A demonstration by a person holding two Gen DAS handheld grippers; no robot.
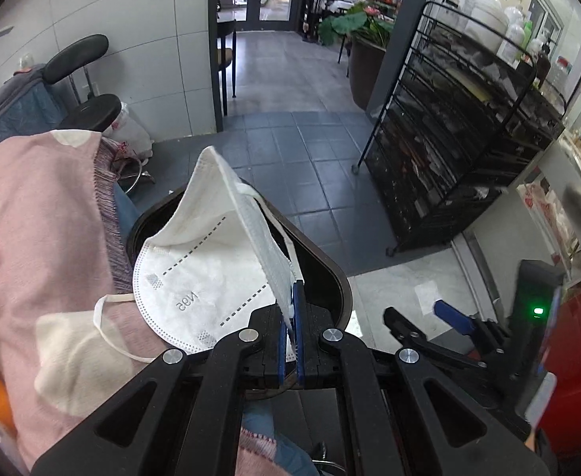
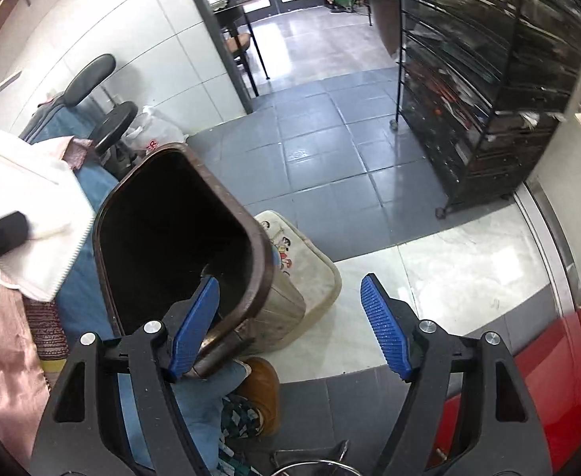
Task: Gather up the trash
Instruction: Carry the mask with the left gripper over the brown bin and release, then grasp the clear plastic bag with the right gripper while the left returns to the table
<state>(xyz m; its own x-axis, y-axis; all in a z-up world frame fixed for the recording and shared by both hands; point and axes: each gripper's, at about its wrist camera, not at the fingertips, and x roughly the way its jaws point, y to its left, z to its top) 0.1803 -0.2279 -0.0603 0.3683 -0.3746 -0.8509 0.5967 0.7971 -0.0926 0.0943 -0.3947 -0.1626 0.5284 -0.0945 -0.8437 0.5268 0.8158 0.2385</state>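
Note:
My left gripper (image 1: pixel 292 317) is shut on the edge of a white N95 face mask (image 1: pixel 211 254), which hangs over the opening of a brown trash bin (image 1: pixel 330 269). In the right wrist view the bin (image 2: pixel 179 238) stands open and dark inside, with the mask (image 2: pixel 32 214) at the far left above its rim. My right gripper (image 2: pixel 290 317) is open and empty; its left finger sits over the bin's near rim. The right gripper also shows in the left wrist view (image 1: pixel 449 317), to the right of the bin.
A pink dotted blanket (image 1: pixel 44 258) lies to the left of the bin. A black wire rack (image 1: pixel 449 139) stands at the right on the grey tiled floor. A beige cushion (image 2: pixel 306 261) lies behind the bin. A black office chair (image 2: pixel 104 99) and a plastic bag stand by the wall.

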